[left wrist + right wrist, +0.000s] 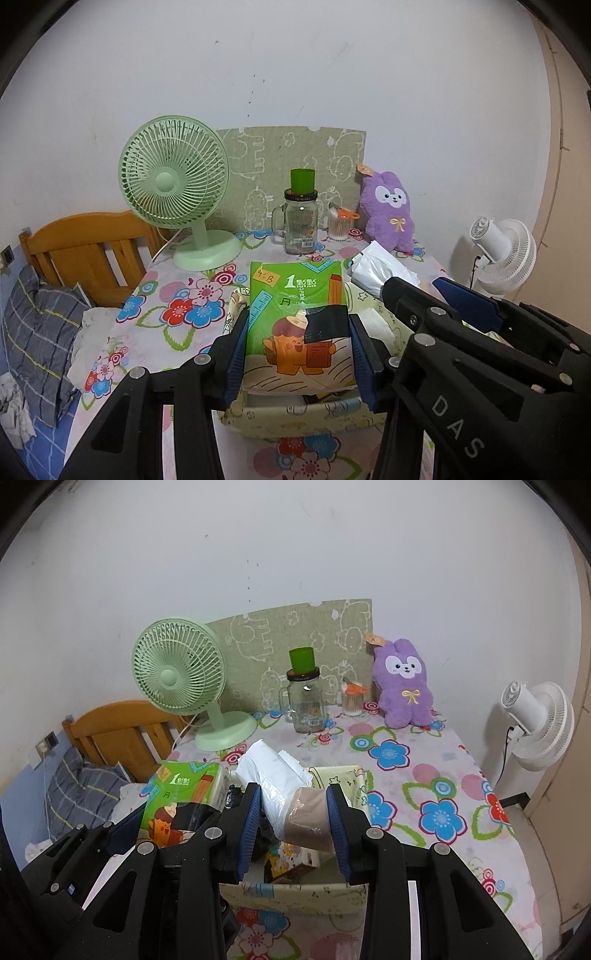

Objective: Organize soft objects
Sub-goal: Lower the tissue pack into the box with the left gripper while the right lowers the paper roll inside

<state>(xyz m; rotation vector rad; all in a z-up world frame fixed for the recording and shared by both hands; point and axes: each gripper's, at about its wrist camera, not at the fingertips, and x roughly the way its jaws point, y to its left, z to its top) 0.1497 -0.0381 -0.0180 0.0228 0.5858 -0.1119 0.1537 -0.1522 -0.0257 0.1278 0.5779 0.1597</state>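
Tissues in a green pack (pixel 295 325) sit clamped between the blue pads of the left gripper (pixel 299 354), held over the cream fabric basket (pixel 295 417) that stands near the front edge of the floral tablecloth (pixel 173 314). The right gripper (pixel 293 823) is closed on a clear-wrapped bundle (pixel 284 794), white at its far end and tan where the pads pinch it, also above the basket.

Slipping is the main risk, in my judgement. Both packs are soft and film-wrapped, so the pads squeeze them without a firm bite; a quick tilt could let either slide out and land on the cloth rather than in the basket. The two grippers also hang close side by side, so their fingers or loads could bump and knock a pack askew. The basket has limp walls and already holds a printed carton (pixel 291 860), so a load pushed down hard might fold a wall inward or jam.

The green pack's long axis runs away from the left gripper toward the back edge, where the purple plush (pixel 388 210) leans. The bundle points diagonally, its white end toward the back left corner, near the green fan (pixel 177 672).
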